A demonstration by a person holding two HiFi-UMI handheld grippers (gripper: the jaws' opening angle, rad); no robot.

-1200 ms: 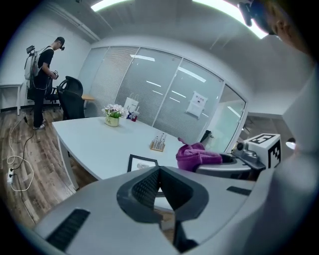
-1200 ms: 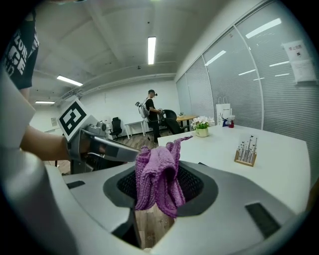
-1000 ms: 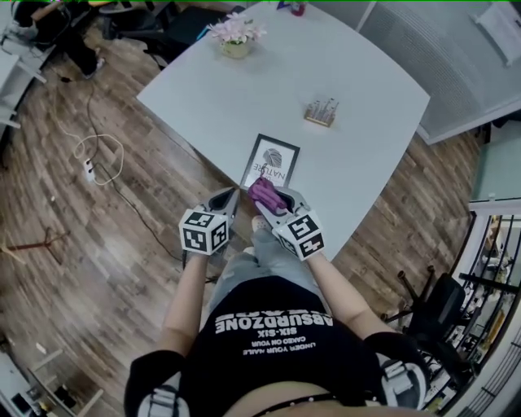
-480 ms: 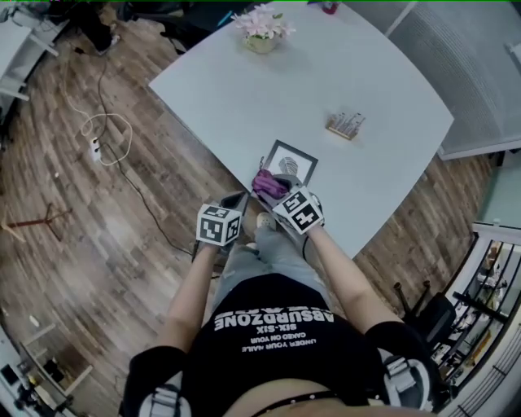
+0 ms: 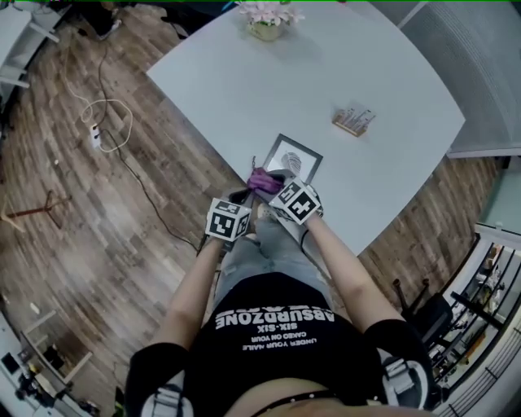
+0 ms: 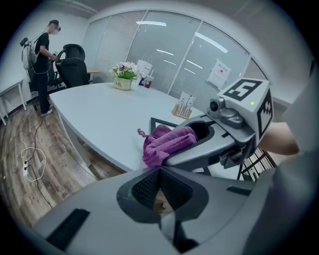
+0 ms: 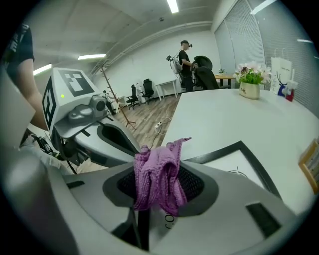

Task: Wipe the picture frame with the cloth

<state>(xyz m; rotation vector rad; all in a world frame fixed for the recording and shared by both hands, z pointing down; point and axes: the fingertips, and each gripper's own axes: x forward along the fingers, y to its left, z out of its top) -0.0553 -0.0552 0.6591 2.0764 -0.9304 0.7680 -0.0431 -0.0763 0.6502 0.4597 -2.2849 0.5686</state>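
A black picture frame [image 5: 293,156] with a white print lies flat near the table's front edge; its black border also shows in the right gripper view [image 7: 234,154]. My right gripper [image 5: 267,184] is shut on a purple cloth [image 5: 260,179] [image 7: 157,177] and hovers at the frame's near corner. The cloth bunches out between the jaws and also shows in the left gripper view [image 6: 164,144]. My left gripper [image 5: 242,198] is shut with nothing in it, just left of the right one, off the table's edge.
The white table [image 5: 244,81] carries a flower pot [image 5: 267,18] at the far end and a small wooden holder [image 5: 355,120] right of the frame. A cable and power strip [image 5: 98,134] lie on the wood floor. A person stands by office chairs [image 6: 70,62].
Both grippers have moved forward toward the table. The right one has carried the cloth up to the frame's near corner. The left has closed in beside it.
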